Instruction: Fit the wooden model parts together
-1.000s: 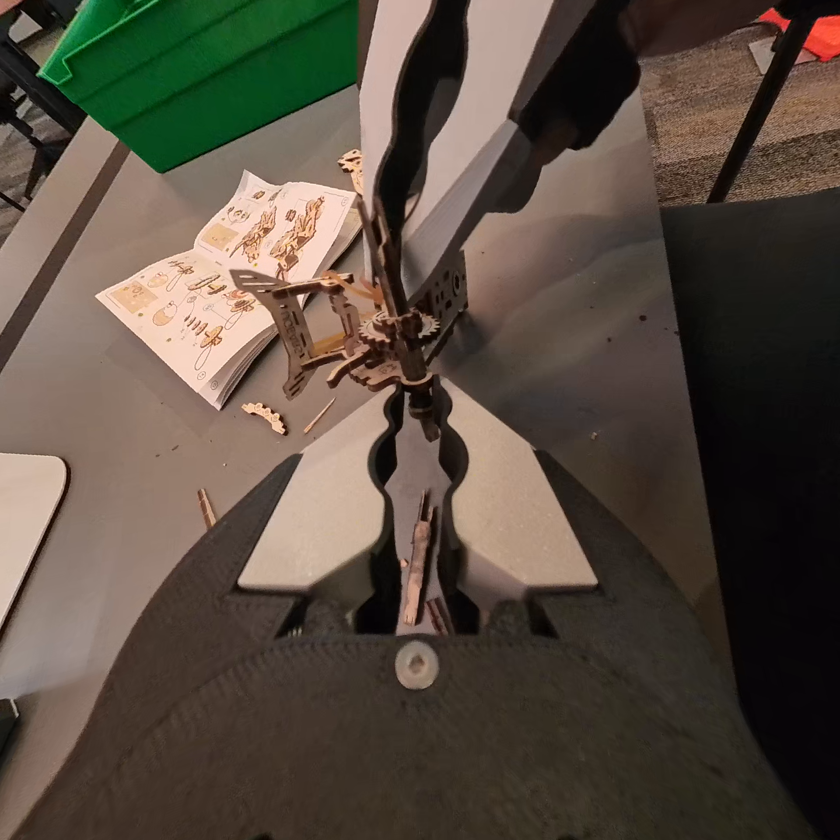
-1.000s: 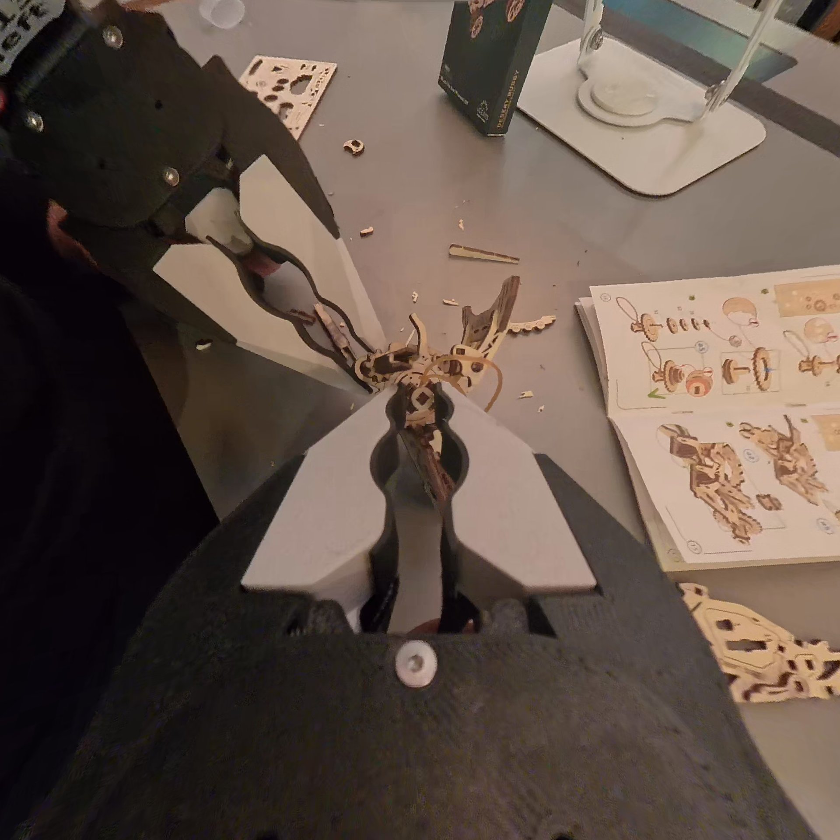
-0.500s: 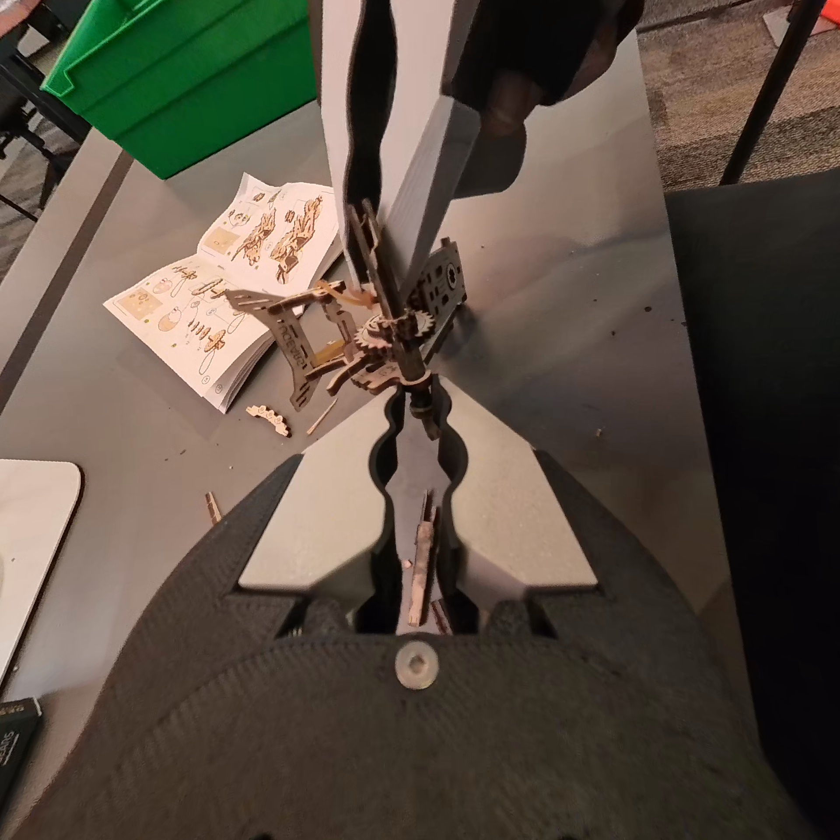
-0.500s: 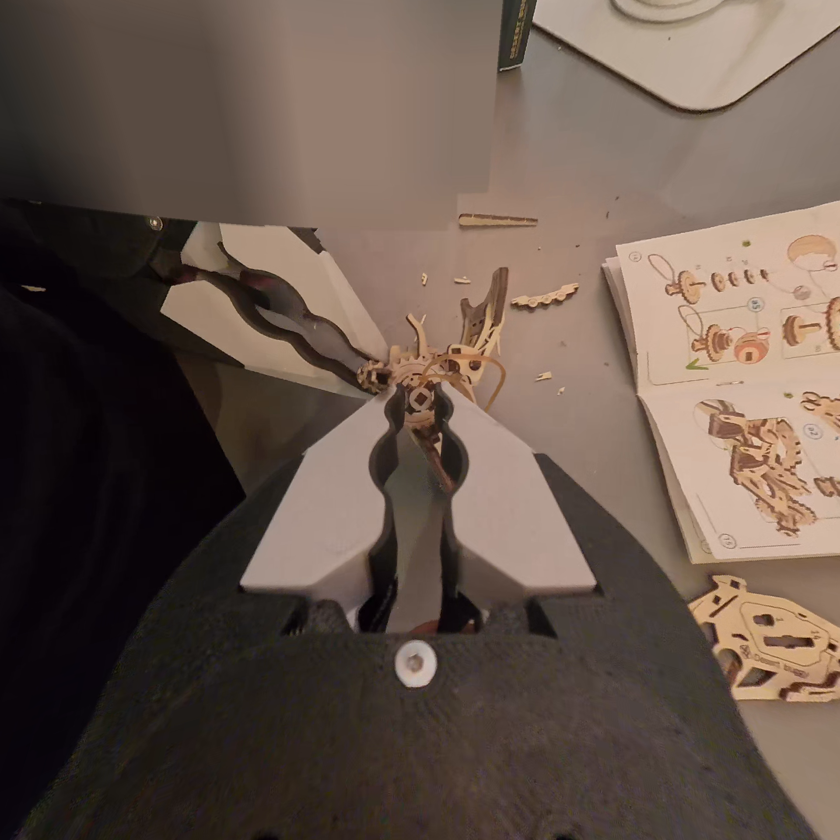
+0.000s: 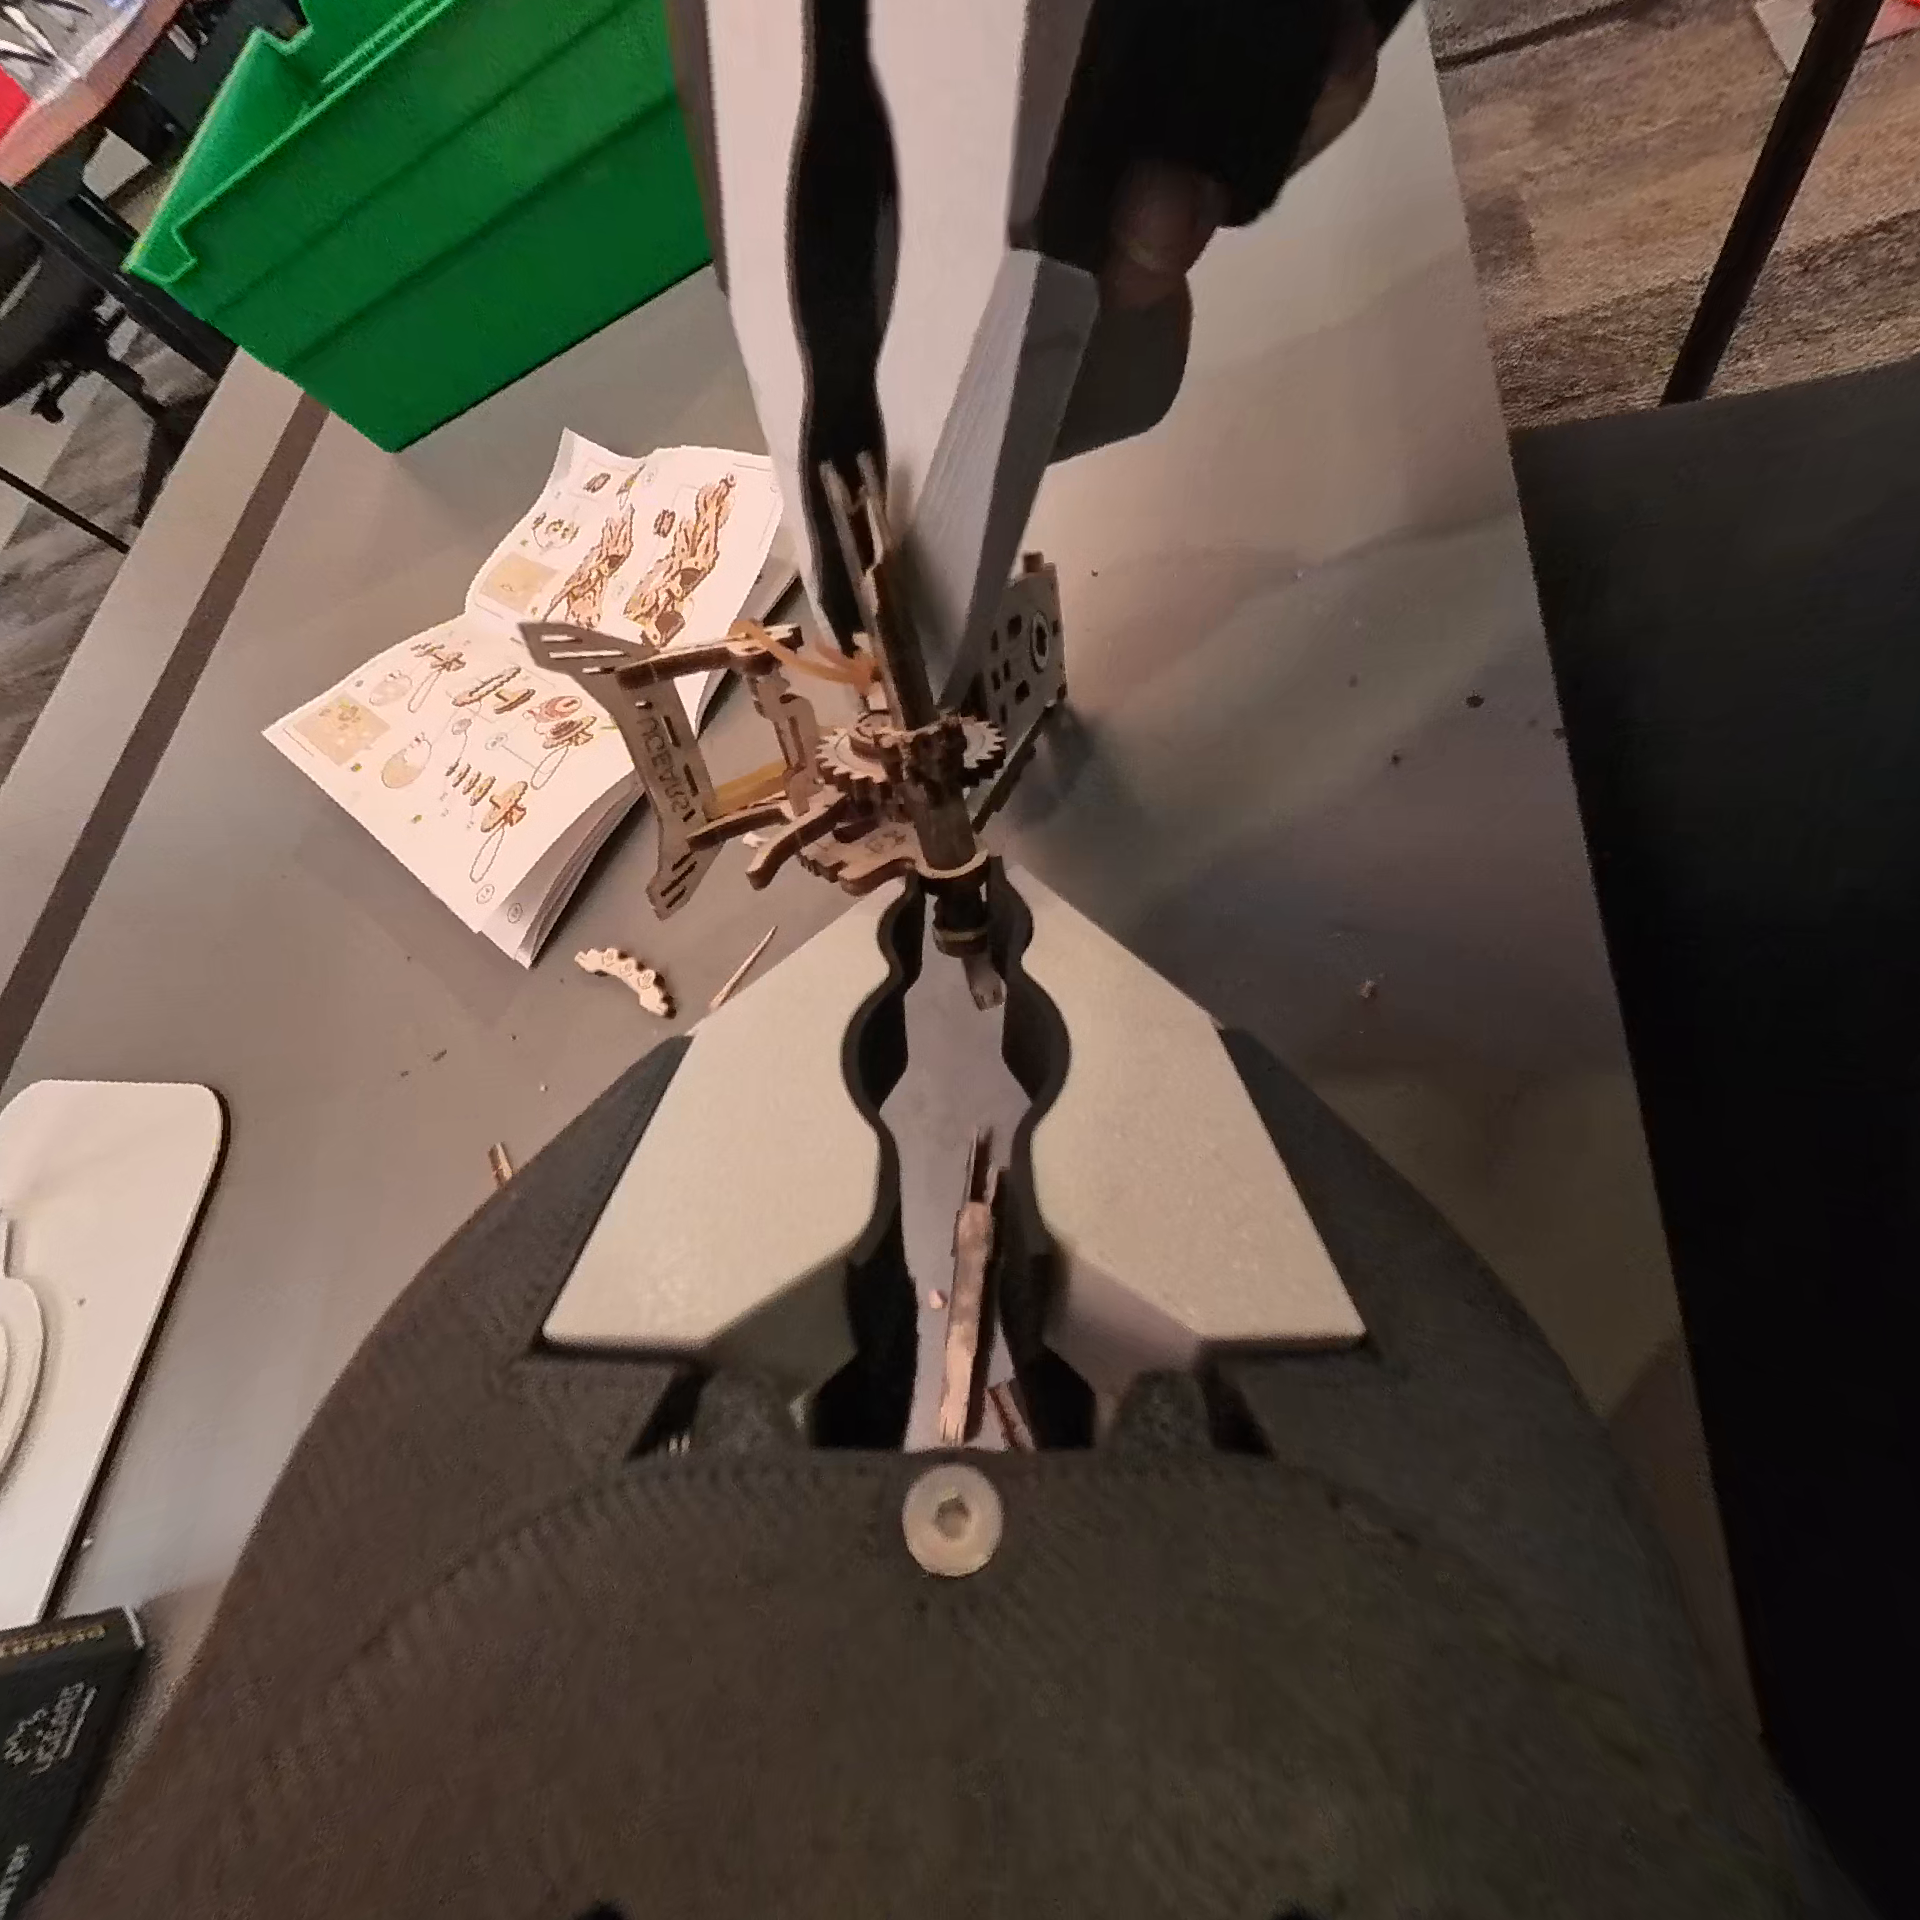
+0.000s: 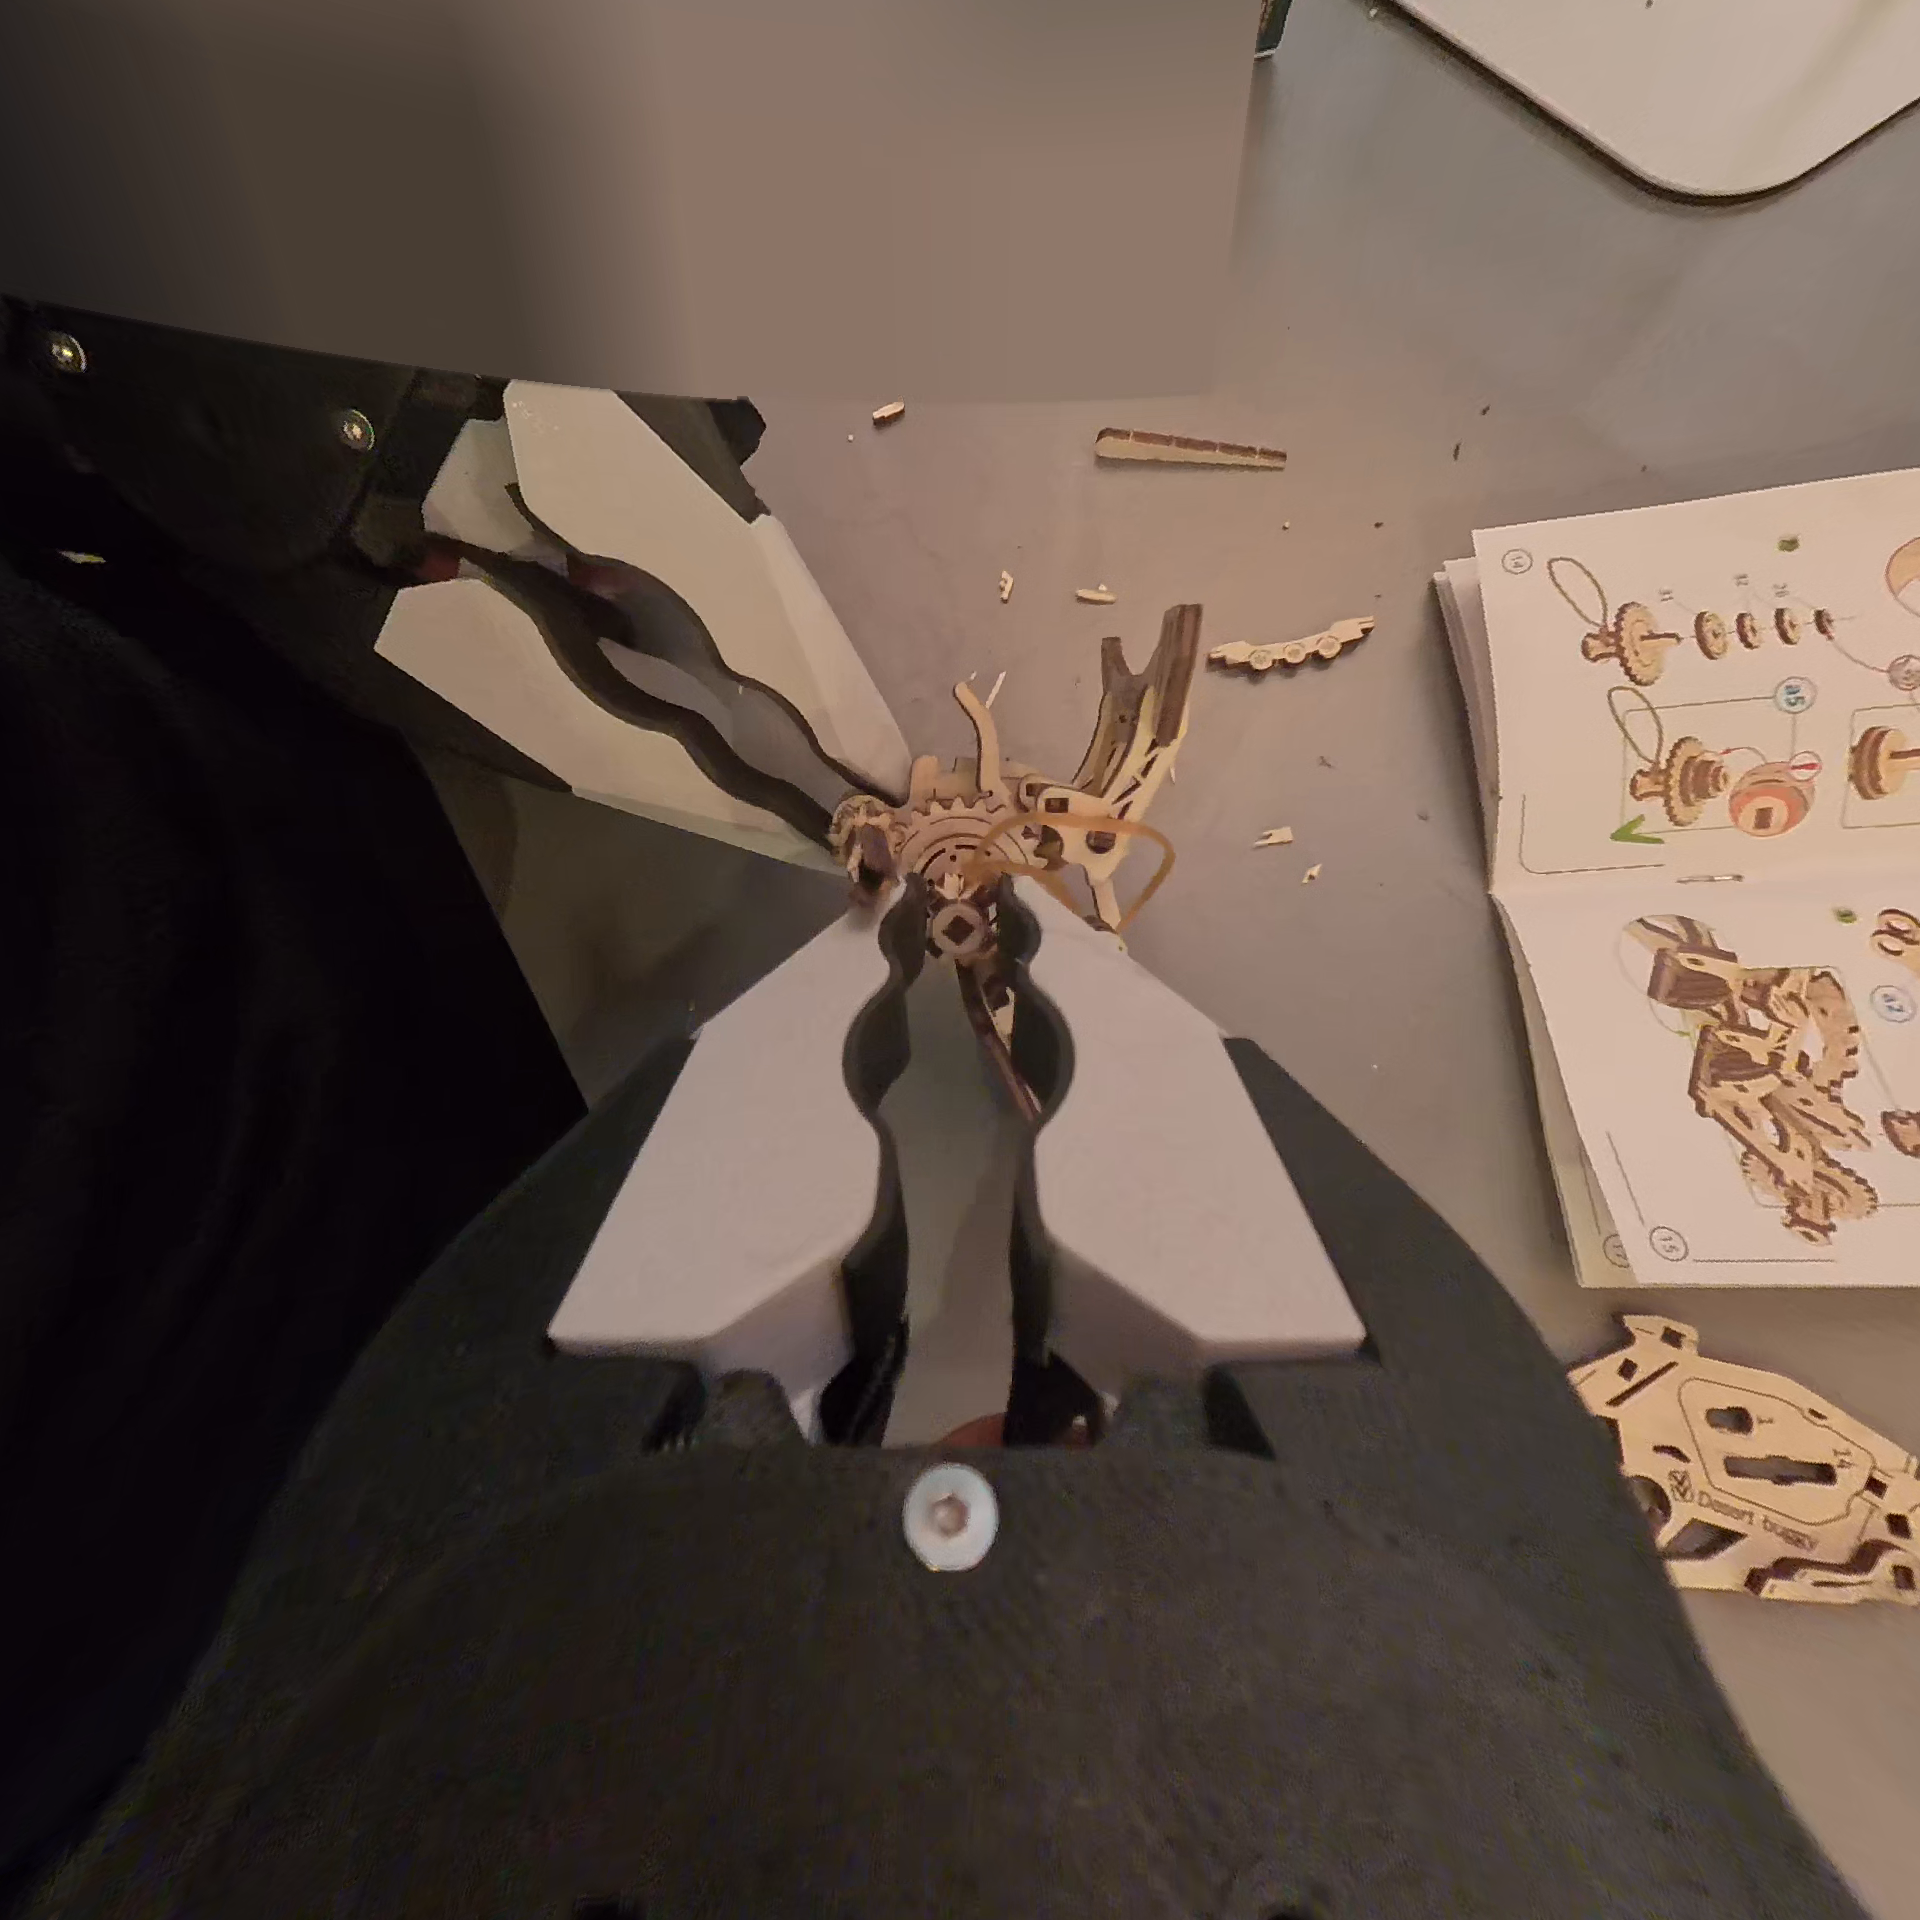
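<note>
A half-built wooden model (image 5: 831,769) with gears, a slotted frame and a rubber band (image 6: 1101,842) is held above the grey table (image 5: 1299,727) by both grippers. My left gripper (image 5: 961,920) is shut on the model's short axle at its near end. My right gripper (image 5: 888,623) comes down from above and is shut on a thin flat plate of the model. In the right wrist view the model (image 6: 997,821) sits at my right gripper's (image 6: 956,914) tips, and the left gripper (image 6: 852,831) reaches in from the upper left. A loose wooden stick (image 5: 966,1299) lies between the left fingers.
An open instruction booklet (image 5: 540,707) (image 6: 1704,831) lies on the table. Small wooden pieces (image 5: 623,966) (image 6: 1288,655) and a cut-out wooden panel (image 6: 1766,1475) lie around it. A green bin (image 5: 436,208) stands at the far left, a white base plate (image 5: 94,1247) nearer. Both grippers' tips are close together, under 4 cm apart. My left gripper's tips are some 8 centimeters from the loose wooden stick (image 5: 966,1299).
My right gripper has swung more upright and shifted left over the model. Both grippers have kept their hold, and the model has tilted slightly with them.
</note>
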`<state>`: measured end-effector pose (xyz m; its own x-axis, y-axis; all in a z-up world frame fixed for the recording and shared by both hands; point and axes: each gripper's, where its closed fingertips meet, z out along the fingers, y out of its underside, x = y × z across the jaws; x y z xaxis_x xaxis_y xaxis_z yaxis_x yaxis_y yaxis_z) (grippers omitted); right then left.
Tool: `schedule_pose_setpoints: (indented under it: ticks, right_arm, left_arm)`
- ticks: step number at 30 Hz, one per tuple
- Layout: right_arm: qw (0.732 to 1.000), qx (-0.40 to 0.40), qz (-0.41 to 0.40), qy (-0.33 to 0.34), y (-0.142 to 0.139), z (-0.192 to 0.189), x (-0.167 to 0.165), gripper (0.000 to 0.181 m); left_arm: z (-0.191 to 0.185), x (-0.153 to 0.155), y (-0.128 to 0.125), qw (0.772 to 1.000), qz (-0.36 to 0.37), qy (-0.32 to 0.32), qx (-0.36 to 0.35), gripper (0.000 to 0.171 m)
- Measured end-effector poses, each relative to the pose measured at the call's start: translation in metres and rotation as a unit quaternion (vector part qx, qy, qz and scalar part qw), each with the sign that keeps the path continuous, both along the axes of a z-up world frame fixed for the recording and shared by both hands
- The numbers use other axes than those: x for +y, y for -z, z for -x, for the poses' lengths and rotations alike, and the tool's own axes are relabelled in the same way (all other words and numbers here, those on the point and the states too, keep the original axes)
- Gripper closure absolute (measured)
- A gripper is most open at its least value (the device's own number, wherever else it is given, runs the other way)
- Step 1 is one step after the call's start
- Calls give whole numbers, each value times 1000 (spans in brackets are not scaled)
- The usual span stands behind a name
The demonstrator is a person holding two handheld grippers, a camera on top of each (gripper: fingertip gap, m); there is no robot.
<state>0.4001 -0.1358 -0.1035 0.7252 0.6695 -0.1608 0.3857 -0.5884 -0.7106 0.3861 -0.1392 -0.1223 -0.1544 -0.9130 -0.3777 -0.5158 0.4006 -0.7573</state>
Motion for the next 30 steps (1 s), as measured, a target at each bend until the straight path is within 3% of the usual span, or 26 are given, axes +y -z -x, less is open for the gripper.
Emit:
schedule_pose_setpoints:
  ticks: [7, 26, 28, 29, 30]
  right_arm:
    - [1000, 6, 25, 8, 1, 0, 3, 171]
    - [997, 69, 11, 17, 1, 0, 5, 172]
    - [997, 70, 11, 16, 1, 0, 5, 172]
    - [997, 71, 12, 14, 2, 1, 4, 172]
    - [997, 71, 16, 12, 3, 1, 3, 172]
  left_arm:
    - [0, 1, 1, 1000, -11, -2, 6, 163]
    - [2, 6, 1, 998, 64, -9, -7, 156]
    - [2, 10, 1, 998, 67, -18, -11, 150]
    - [1, 15, -1, 997, 68, -33, -21, 124]
    - [2, 20, -1, 996, 67, -46, -21, 111]
